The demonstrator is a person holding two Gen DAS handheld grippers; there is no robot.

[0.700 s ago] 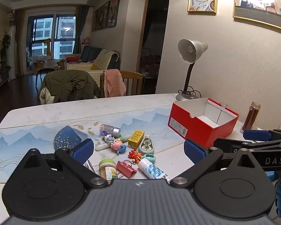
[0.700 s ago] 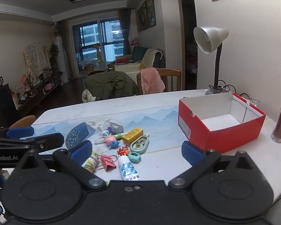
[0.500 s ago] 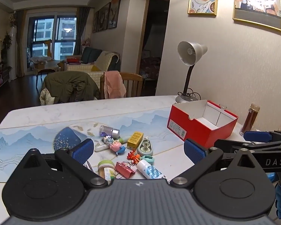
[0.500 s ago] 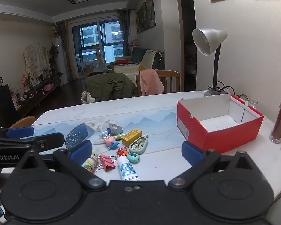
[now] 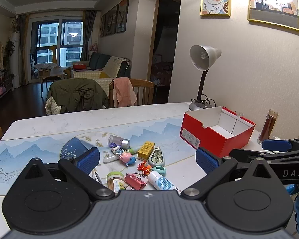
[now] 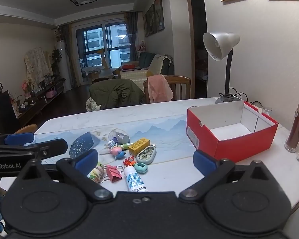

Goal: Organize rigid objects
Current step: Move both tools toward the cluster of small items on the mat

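A cluster of small items lies on the table mat: a white tube [image 5: 161, 181] [image 6: 135, 180], a pink binder clip [image 5: 135, 181] [image 6: 113, 172], a yellow box [image 5: 146, 147] [image 6: 139, 144], a green-capped jar [image 5: 115, 181], a correction tape [image 5: 157, 157] [image 6: 146, 154], a small glass jar [image 5: 118, 140] and toy figures [image 5: 127, 157]. An empty red box [image 5: 217, 133] [image 6: 231, 133] stands to the right. My left gripper [image 5: 147, 160] and right gripper [image 6: 145, 159] are open and empty, held above the table's near side, short of the cluster.
A desk lamp [image 5: 203, 75] stands behind the red box by the wall. A brown bottle [image 5: 270, 126] [image 6: 296, 128] stands right of the box. Chairs with a green jacket [image 5: 77, 95] and pink cloth line the table's far edge.
Both views have shifted slightly; the items and box sit a little lower and further off in the frames. Both grippers stay open and nothing on the table has moved.
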